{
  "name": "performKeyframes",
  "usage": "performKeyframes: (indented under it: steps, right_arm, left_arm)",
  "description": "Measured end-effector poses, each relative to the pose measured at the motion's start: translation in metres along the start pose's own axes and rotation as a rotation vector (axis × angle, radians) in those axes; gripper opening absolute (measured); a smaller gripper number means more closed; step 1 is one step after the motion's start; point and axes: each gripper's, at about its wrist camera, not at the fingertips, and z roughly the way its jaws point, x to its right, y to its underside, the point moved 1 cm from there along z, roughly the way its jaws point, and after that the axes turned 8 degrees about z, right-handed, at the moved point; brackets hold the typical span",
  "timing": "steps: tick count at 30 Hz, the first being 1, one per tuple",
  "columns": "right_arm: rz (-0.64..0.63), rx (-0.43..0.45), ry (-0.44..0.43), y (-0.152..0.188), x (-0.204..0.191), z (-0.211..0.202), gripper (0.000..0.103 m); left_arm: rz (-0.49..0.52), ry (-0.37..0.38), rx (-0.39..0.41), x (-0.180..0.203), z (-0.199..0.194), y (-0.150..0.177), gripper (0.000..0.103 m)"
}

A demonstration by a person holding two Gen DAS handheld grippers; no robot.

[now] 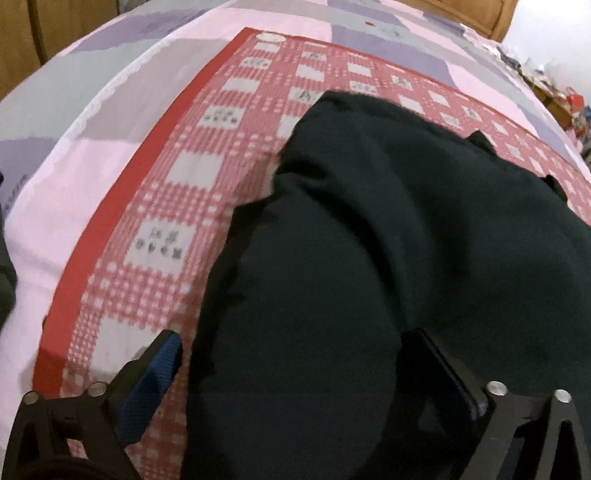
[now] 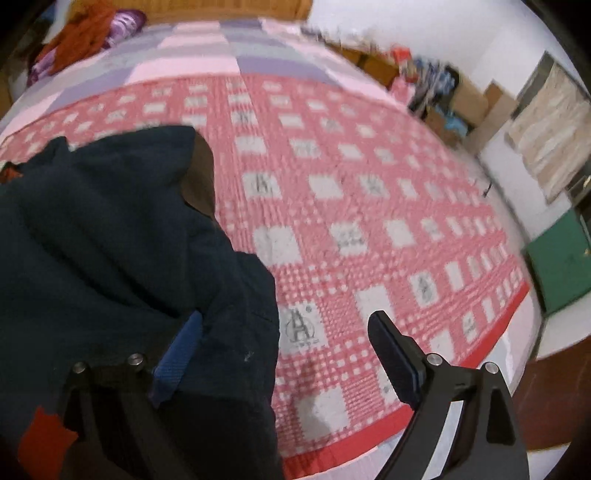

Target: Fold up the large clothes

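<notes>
A large dark garment (image 1: pixel 369 240) lies bunched on a red-and-white checked blanket (image 1: pixel 184 184) spread over a bed. My left gripper (image 1: pixel 291 334) is open wide just above the garment's rounded near fold. Its blue-padded finger (image 1: pixel 155 373) is over the checked cloth and the other finger is over the dark fabric. In the right wrist view the garment (image 2: pixel 110 229) fills the left side. My right gripper (image 2: pixel 286 317) is open astride its right edge, with one finger (image 2: pixel 181 350) over the fabric and the other over the blanket (image 2: pixel 369 184). Neither gripper's pads press on anything.
A pink, purple and grey quilt (image 1: pixel 74 129) lies under the blanket, with a wooden headboard (image 1: pixel 480 14) behind. Orange and purple clothes (image 2: pixel 85 37) are piled at the far corner. Beyond the bed's right edge are cardboard boxes and clutter (image 2: pixel 443 96) and a green box (image 2: pixel 557 266).
</notes>
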Motion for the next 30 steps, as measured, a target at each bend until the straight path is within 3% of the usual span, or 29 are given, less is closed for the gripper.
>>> performKeyframes:
  steps: [3,9,11,12,19,24,27,30]
  right_arm:
    - [0.130,-0.055,-0.066,0.000,0.022,0.009,0.092]
    - [0.185,-0.043,-0.006,-0.007,0.035,-0.015,0.092]
    - [0.126,0.019,0.083,-0.008,0.034,-0.046,0.092]
    - [0.117,0.044,0.079,-0.006,0.036,-0.062,0.092]
    - [0.082,0.092,-0.112,0.037,0.025,-0.202,0.092]
    - [0.032,0.051,-0.164,0.088,0.006,-0.295,0.094]
    - [0.041,-0.024,-0.286,0.121,0.003,-0.346,0.094]
    - [0.019,-0.059,-0.292,0.144,-0.001,-0.379,0.094]
  left_arm:
    - [-0.031,0.026,-0.014,-0.007,0.001,0.002,0.103]
    - [0.061,-0.076,-0.024,-0.002,-0.041,-0.004,0.101]
    - [0.111,-0.111,-0.002,0.005,-0.072,-0.001,0.101]
    - [0.131,-0.132,0.004,0.010,-0.088,0.002,0.101]
    - [0.225,-0.239,0.059,0.070,-0.213,0.042,0.101]
    - [0.179,-0.177,0.046,0.118,-0.294,0.074,0.101]
    - [0.188,-0.208,0.032,0.147,-0.333,0.092,0.101]
    - [0.186,-0.176,0.011,0.166,-0.365,0.109,0.101]
